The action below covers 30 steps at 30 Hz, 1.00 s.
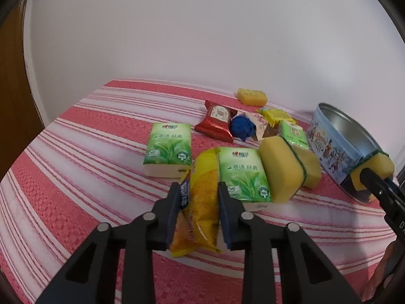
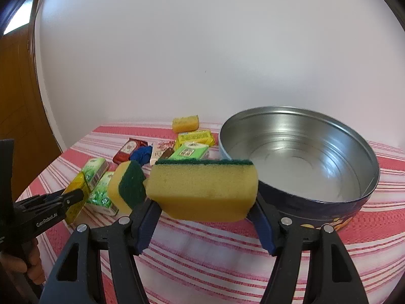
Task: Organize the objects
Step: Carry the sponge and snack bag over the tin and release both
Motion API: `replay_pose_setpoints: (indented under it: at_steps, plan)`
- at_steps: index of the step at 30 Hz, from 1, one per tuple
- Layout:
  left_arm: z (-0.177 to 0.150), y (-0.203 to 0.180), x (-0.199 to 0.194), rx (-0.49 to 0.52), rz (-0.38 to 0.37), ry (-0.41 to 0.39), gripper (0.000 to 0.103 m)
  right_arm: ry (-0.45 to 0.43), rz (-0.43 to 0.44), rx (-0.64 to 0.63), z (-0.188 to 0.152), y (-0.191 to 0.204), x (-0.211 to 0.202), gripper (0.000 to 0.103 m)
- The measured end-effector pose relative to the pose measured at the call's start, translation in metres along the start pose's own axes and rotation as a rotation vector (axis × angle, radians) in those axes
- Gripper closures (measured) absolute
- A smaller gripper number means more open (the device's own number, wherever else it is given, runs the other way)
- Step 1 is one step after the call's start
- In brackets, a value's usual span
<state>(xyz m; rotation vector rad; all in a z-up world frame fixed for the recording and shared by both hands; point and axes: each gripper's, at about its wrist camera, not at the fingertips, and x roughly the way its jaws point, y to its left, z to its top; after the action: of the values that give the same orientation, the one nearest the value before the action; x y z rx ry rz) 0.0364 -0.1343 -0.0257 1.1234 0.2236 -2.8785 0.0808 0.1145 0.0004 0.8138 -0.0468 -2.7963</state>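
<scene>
My left gripper (image 1: pixel 196 190) is shut on a yellow snack packet (image 1: pixel 200 202), held just above the red striped tablecloth; the packet also shows in the right wrist view (image 2: pixel 76 192). My right gripper (image 2: pixel 205 202) is shut on a yellow sponge with a green scouring side (image 2: pixel 202 190), held in front of the round blue biscuit tin (image 2: pixel 298 152), which stands open and empty. In the left wrist view the held sponge (image 1: pixel 377 163) is at the tin's (image 1: pixel 336 141) near rim. A second sponge (image 1: pixel 286 167) leans on a green tissue pack (image 1: pixel 240 174).
Another green tissue pack (image 1: pixel 168 149), a red snack packet (image 1: pixel 216 120), a blue cloth ball (image 1: pixel 241 126), a small green pack (image 1: pixel 293 133), a yellow packet (image 1: pixel 274 115) and a yellow block (image 1: pixel 251 96) lie behind. A white wall stands beyond the table's far edge.
</scene>
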Motion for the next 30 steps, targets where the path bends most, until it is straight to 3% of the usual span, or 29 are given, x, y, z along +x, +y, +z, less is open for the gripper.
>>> replay_pose_setpoints:
  at_steps: [5, 9, 13, 15, 16, 18, 19, 30]
  plan:
    - [0.004, 0.002, -0.004, -0.010, -0.026, -0.026, 0.085, -0.037, 0.003, 0.021, 0.004, -0.005, -0.007, 0.034]
    - [0.001, 0.000, 0.004, 0.021, 0.005, 0.008, 0.085, -0.033, 0.004, 0.025, 0.003, -0.005, -0.007, 0.034]
    - [-0.004, 0.006, 0.016, 0.029, 0.053, 0.075, 0.069, -0.030, 0.007, 0.020, 0.003, -0.001, -0.007, 0.034]
    - [-0.006, 0.010, 0.020, 0.007, 0.045, 0.095, 0.067, -0.031, 0.010, 0.016, 0.004, 0.000, -0.008, 0.034]
    - [-0.005, 0.014, 0.021, -0.013, 0.028, 0.096, 0.068, -0.030, 0.010, 0.015, 0.003, 0.000, -0.008, 0.034]
    - [-0.005, 0.014, 0.023, -0.021, -0.004, 0.099, 0.083, -0.026, 0.005, 0.012, 0.003, 0.000, -0.007, 0.034]
    - [-0.005, 0.013, 0.023, -0.021, -0.009, 0.098, 0.084, -0.026, 0.002, 0.013, 0.003, 0.000, -0.007, 0.034]
    - [0.009, 0.001, -0.010, -0.017, -0.049, -0.048, 0.084, -0.078, 0.000, 0.067, 0.008, -0.012, -0.019, 0.034]
